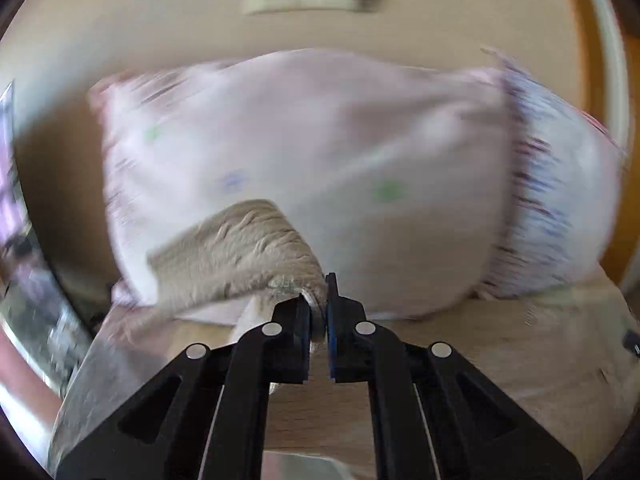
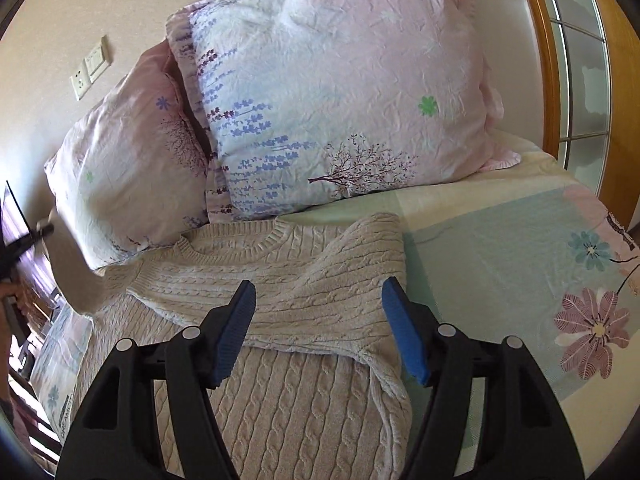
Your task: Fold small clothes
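Note:
A cream cable-knit sweater (image 2: 280,300) lies on the bed, neck toward the pillows, with its right sleeve folded across the chest. My right gripper (image 2: 320,300) is open and empty, hovering over the folded sleeve. My left gripper (image 1: 318,300) is shut on the sweater's left sleeve cuff (image 1: 240,256) and holds it lifted above the bed; that view is motion-blurred. The left gripper and the raised sleeve show as a blur at the left edge of the right wrist view (image 2: 68,264).
Two pink floral pillows (image 2: 332,92) (image 2: 128,176) lean against the wall behind the sweater. The bedsheet (image 2: 520,240) with flower print stretches to the right. A wooden-framed glass door (image 2: 580,80) stands at far right. Wall switches (image 2: 90,68) are on the wall.

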Demonstrator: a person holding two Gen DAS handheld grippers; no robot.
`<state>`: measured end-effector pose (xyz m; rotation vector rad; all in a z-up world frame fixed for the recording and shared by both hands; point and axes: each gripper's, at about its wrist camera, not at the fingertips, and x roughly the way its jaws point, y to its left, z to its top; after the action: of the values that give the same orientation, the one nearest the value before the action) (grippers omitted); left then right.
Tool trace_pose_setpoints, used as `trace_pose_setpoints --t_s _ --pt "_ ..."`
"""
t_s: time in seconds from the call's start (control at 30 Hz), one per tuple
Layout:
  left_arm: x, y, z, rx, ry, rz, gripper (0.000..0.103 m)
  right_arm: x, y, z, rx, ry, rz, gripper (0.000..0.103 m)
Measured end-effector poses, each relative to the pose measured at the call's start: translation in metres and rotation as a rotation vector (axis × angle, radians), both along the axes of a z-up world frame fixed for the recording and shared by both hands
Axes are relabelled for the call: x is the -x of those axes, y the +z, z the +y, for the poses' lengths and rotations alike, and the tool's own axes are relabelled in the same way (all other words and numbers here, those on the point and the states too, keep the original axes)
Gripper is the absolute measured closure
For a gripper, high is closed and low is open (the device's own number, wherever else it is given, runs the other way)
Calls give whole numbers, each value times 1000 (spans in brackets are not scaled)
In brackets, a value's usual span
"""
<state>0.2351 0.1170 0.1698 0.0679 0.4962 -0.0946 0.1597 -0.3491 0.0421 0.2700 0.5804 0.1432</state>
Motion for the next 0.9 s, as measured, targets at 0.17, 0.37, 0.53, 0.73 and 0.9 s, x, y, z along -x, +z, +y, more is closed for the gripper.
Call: trace_pose_setpoints --t_s 0.17,0.37,0.53,0.73,0.9 --pt "8 -60 -182 -93 -430 179 74 6 -14 2 -54 37 67 36" --pt "57 -91 -118 -8 -393 264 41 65 -22 -37 -148 17 165 36" --pt "123 -117 -20 113 -210 389 40 111 -52 -52 -305 54 290 44" --pt "188 -153 30 409 -167 498 54 153 -80 -31 -376 122 343 56" --pt "226 -168 17 532 -231 522 69 175 -103 -7 -524 262 414 88"
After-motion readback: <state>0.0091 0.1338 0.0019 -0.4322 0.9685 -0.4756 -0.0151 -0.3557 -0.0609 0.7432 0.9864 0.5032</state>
